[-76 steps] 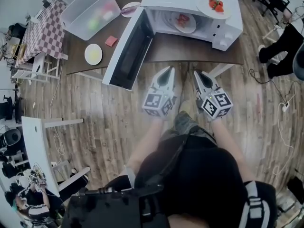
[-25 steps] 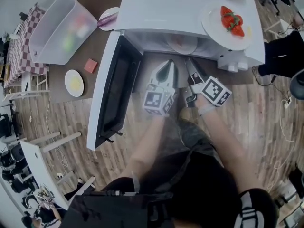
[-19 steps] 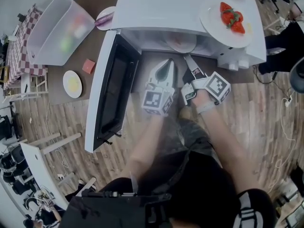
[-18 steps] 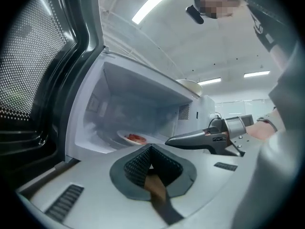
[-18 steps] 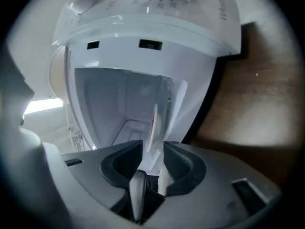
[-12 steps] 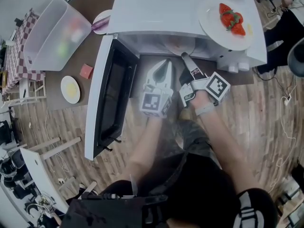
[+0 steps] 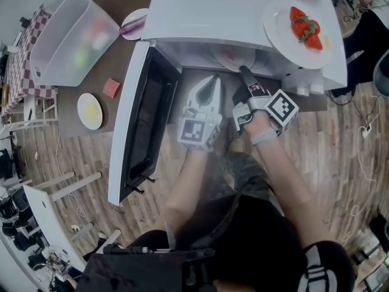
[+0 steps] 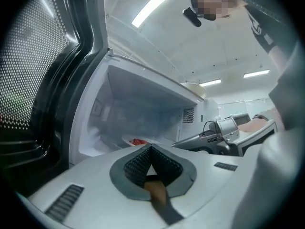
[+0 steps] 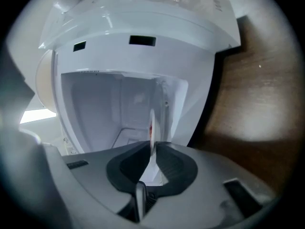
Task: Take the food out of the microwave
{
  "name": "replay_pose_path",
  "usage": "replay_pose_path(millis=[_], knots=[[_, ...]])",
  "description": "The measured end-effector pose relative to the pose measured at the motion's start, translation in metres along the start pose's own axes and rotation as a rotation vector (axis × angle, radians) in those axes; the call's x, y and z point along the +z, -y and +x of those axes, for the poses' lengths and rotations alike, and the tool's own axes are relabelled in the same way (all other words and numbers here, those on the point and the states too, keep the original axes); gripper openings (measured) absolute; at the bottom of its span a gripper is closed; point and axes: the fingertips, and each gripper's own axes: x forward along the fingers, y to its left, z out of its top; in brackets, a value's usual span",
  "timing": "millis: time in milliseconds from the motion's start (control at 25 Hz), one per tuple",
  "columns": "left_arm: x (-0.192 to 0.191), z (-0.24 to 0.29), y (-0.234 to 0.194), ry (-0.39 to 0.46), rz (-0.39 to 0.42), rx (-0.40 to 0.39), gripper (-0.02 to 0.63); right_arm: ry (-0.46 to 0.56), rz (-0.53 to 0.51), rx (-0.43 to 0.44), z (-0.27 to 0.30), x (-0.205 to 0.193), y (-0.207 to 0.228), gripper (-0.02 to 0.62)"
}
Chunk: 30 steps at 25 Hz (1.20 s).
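Pinching the plate [image 9: 151,127], right tool [image 7: 244,72] just closing, grip visible only in its view, left tool [image 7: 215,81] pressed together.

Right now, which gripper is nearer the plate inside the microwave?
Right. The right gripper has just been closing on the rim of the plate, now between its jaws; the left gripper, shut and empty, is outside the microwave.

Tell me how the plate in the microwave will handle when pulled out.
The plate looks like thin-rimmed white crockery: probably stiff but slippery to pinch. The red food lies loose on it, so tilting would likely spill it.
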Motion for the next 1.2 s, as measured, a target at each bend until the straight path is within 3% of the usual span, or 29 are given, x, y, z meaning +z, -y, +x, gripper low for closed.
replay_pose_path(millis=[240,480,560,680,840,1200], knots=[[-0.001,0.001,0.001,-0.016,-0.027,0.008,0.002,0.015,0.002,-0.003,-0.003,0.003,0.000,0.028],[-0.008,0.005,0.002,-0.068,-0.132,-0.006,0.003,0.020,0.029,0.011,-0.009,-0.001,-0.003,0.021],[-0.011,0.008,0.003,-0.104,-0.174,-0.009,0.044,0.019,0.034,0.018,-0.011,-0.003,-0.004,0.021],[-0.016,0.010,0.006,-0.148,-0.229,-0.017,0.044,0.018,0.042,0.027,-0.016,-0.005,-0.004,0.021],[-0.022,0.013,0.014,-0.184,-0.343,-0.045,0.112,0.014,0.041,0.032,-0.021,-0.006,-0.003,0.021],[-0.024,0.015,0.019,-0.200,-0.643,-0.062,0.112,-0.012,-0.017,0.043,-0.028,-0.006,-0.005,0.023]])
